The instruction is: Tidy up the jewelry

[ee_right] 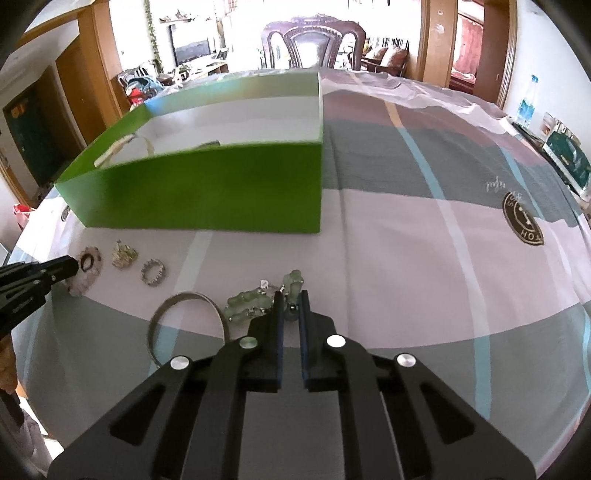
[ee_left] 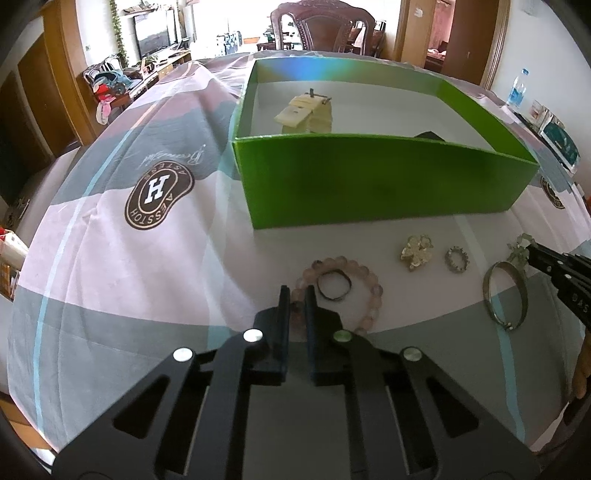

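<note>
A green box (ee_left: pixel 376 177) stands on the cloth with a cream bracelet (ee_left: pixel 306 112) inside. In front of it lie a pink bead bracelet (ee_left: pixel 369 280) with a dark ring (ee_left: pixel 334 286) inside it, a gold brooch (ee_left: pixel 416 251), a small silver ring (ee_left: pixel 457 258) and a silver bangle (ee_left: pixel 506 295). My left gripper (ee_left: pixel 297 291) is shut on the pink bead bracelet's near-left beads. My right gripper (ee_right: pixel 291 297) is shut on a green bead bracelet (ee_right: pixel 255 301), which lies beside the bangle (ee_right: pixel 186 321). The green box also shows in the right wrist view (ee_right: pixel 207 192).
The table wears a pink, grey and white checked cloth with brown round logos (ee_left: pixel 159 192). A carved wooden chair (ee_left: pixel 321 26) stands behind the table. A water bottle (ee_left: pixel 517 88) and small boxes sit at the far right edge.
</note>
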Motion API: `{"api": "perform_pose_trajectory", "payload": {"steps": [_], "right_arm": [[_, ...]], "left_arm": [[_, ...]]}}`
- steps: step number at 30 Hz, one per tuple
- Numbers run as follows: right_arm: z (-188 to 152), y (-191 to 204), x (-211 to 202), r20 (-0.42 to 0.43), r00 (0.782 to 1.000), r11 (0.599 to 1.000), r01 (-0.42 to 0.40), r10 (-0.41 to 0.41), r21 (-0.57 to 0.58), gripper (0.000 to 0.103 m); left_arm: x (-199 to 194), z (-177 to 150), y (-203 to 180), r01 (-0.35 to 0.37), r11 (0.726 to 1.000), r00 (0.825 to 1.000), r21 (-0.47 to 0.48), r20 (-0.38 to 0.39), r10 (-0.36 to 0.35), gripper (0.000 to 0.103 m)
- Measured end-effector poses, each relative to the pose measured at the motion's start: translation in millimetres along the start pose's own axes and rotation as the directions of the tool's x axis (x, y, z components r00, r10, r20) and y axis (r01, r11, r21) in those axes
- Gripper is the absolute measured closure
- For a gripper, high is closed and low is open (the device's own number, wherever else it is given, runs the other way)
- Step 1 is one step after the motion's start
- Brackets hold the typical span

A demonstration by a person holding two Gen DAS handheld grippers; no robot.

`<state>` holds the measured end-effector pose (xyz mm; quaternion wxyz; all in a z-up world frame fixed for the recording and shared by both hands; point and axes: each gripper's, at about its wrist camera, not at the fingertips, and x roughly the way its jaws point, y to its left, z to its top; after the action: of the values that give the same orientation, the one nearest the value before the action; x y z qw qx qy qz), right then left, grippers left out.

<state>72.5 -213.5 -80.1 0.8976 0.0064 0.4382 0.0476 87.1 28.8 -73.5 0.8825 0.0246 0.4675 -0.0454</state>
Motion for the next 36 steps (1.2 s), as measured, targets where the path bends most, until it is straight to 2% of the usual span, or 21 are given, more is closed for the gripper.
{"api": "perform_pose_trajectory", "payload": {"steps": [8,14,23,31,36], "right_arm": [[19,6,-40,0.116,0.993,1.0,-0.012,0.013,-0.012,0.095],[38,16,-61,0.19,0.981,0.998,-0.025,0.034,-0.05,0.095],[82,33,-83,0.3,0.952,0.994,-0.029,0.06,-0.106,0.095],[123,41,-69,0.306,0.949,0.993,-0.042,0.073,-0.108,0.095],[135,45,-30,0.223,0.973,0.994,-0.043,0.065,-0.103,0.095]], "left_arm": [[-37,9,0,0.026,1.0,0.995,0.003,0.092,-0.026,0.095],[-69,19,-6,0.038,0.999,0.985,0.029,0.169,-0.043,0.095],[-100,69,-19,0.064,0.995,0.961,0.076,0.263,-0.081,0.095],[-81,115,-29,0.091,0.994,0.961,0.063,0.257,-0.104,0.095],[-43,128,-42,0.088,0.994,0.976,0.066,0.195,-0.1,0.095]]}}
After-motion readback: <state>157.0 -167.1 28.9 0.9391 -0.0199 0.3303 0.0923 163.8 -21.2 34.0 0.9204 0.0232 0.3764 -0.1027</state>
